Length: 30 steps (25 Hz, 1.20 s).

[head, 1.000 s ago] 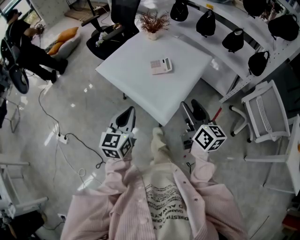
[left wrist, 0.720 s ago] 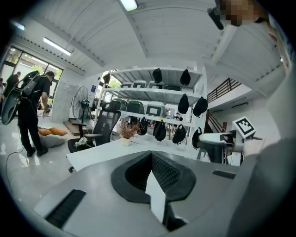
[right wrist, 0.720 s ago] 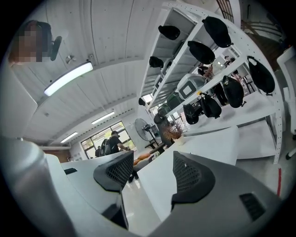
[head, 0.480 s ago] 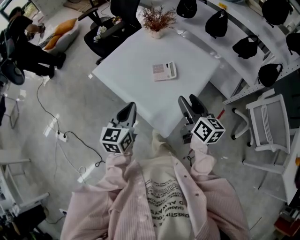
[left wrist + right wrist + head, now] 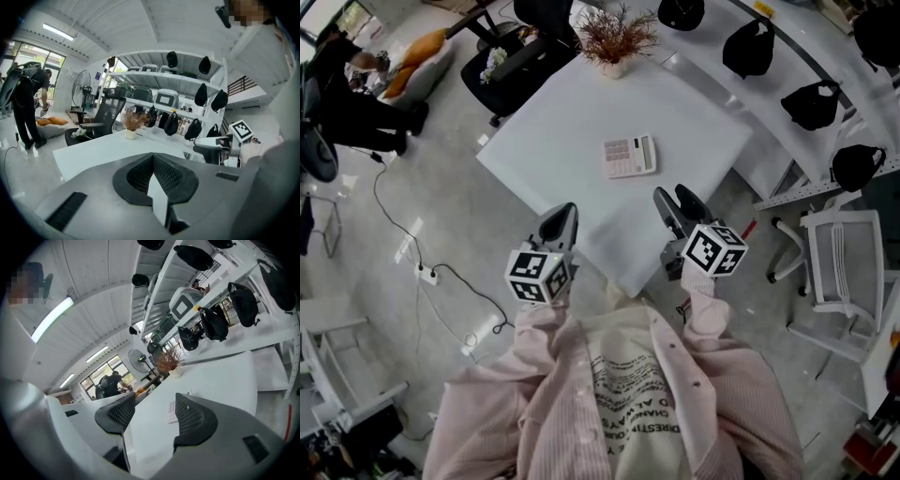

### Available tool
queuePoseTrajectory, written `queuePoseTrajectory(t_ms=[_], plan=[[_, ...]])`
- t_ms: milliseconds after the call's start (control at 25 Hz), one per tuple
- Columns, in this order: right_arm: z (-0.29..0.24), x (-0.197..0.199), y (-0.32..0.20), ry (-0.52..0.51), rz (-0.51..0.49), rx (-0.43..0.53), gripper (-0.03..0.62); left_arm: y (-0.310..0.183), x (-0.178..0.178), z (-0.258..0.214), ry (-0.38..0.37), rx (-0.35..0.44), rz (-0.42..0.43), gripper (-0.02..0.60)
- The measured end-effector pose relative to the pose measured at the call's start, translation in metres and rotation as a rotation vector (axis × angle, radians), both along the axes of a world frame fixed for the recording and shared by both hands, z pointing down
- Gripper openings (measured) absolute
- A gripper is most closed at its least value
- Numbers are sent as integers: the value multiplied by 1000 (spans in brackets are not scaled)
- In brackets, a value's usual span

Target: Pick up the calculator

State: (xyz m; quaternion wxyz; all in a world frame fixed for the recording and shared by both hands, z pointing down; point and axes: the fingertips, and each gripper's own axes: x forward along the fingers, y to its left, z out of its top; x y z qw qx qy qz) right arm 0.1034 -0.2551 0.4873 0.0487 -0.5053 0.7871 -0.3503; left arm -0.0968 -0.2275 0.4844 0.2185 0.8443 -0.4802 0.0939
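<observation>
From the head view, the calculator [image 5: 629, 156] lies flat on the white table [image 5: 572, 112], near the middle, keys up, with nothing touching it. My left tongs [image 5: 562, 217] and right tongs [image 5: 675, 202] both hang over the table's near corner, one on each side of it, well short of the calculator. A potted dry plant [image 5: 614, 42] stands at the far corner, and black caps [image 5: 747, 49] sit along the white shelf on the right. In the left gripper view, my left jaws are pressed together with nothing between them. They point across the tabletop toward the plant, and the other tongs show off to the right. In the right gripper view, my right jaws are spread wide and pinch nothing. The calculator shows in the gap between them, close to the right pad [image 5: 192, 416], far off on the tabletop and apart from both pads. Beyond it are the plant and a standing fan [image 5: 139, 361].
</observation>
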Motion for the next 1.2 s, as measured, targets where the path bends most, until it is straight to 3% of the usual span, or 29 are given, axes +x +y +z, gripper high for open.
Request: queuePoseTrajectory(t_ms=[840, 1200], plan=[[122, 10, -103, 60, -37, -222, 233, -84, 28, 92, -7, -176, 20, 2], [154, 2, -116, 97, -55, -309, 233, -96, 35, 119, -11, -224, 49, 2]])
